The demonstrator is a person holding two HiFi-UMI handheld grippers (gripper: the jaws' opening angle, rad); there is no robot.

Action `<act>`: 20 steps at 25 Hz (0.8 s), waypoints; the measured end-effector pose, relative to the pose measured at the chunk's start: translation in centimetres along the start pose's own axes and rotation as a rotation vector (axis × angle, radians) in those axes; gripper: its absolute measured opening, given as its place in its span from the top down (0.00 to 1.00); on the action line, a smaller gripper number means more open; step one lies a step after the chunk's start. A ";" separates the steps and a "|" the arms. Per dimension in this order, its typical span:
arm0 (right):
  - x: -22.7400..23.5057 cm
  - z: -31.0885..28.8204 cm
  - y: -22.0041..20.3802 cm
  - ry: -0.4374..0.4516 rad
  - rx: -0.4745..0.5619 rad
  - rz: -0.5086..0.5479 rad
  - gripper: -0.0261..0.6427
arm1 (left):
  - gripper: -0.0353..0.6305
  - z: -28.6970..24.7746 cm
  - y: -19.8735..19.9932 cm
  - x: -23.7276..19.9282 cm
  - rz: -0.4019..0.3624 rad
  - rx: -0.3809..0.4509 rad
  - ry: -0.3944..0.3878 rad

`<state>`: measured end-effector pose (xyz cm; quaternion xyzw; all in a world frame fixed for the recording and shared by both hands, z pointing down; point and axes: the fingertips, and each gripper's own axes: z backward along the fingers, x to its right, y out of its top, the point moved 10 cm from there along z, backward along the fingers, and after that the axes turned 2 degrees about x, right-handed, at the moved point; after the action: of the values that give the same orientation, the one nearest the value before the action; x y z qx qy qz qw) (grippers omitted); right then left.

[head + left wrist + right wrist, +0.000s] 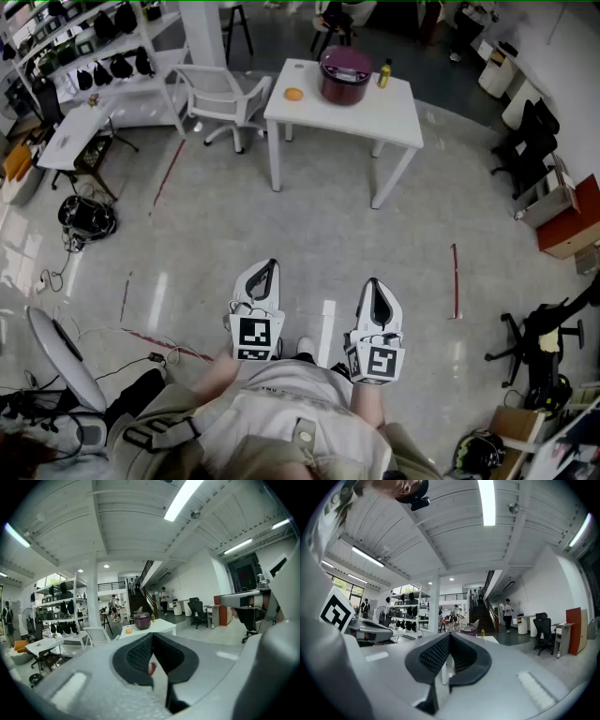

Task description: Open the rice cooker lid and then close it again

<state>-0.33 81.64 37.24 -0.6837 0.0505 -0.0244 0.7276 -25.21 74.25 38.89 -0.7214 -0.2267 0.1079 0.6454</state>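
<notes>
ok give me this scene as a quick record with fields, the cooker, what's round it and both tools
rice cooker: closed, standing on the white table
beside it: orange thing to its left in the head view, yellow bottle to its right
left tool: shut, empty, well short of the table
right tool: shut, empty, well short of the table
stage: opening not yet begun

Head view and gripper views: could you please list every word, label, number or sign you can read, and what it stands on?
No readable text anywhere.
Left marker cube and right marker cube: black-and-white square patterns only, no letters.
Rice cooker: any label too small to read.
Yellow bottle: too small to read.
</notes>
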 end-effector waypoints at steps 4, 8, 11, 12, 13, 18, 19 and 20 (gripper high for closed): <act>0.2 -0.3 -0.2 -0.006 -0.013 -0.004 0.96 | 0.93 -0.4 -0.1 -0.2 0.003 -0.005 0.003; 1.1 0.1 -0.5 -0.010 -0.019 0.000 0.96 | 0.93 -0.6 -0.3 0.6 -0.001 -0.020 0.001; 1.6 0.3 -0.9 -0.011 -0.032 -0.008 0.96 | 0.93 -0.6 -0.6 1.2 -0.001 -0.038 0.003; 1.7 0.4 -1.1 -0.011 -0.040 -0.013 0.96 | 0.93 -0.6 -0.7 1.3 0.000 -0.044 0.004; 1.8 0.4 -1.4 -0.011 -0.048 -0.018 0.96 | 0.93 -0.6 -0.8 1.3 0.001 -0.051 0.006; 3.2 -0.8 -2.7 -0.007 -0.072 -0.036 0.96 | 0.93 -2.1 -1.5 1.7 -0.002 -0.079 0.017; 3.7 -1.0 -3.0 -0.007 -0.080 -0.041 0.96 | 0.93 -2.5 -1.7 2.0 -0.003 -0.087 0.018; 4.2 -1.2 -3.2 -0.006 -0.086 -0.045 0.96 | 0.93 -2.9 -1.8 2.4 -0.003 -0.093 0.020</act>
<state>3.81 79.83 40.23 -0.7153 0.0339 -0.0368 0.6971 -22.18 72.90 41.37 -0.7514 -0.2263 0.0891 0.6134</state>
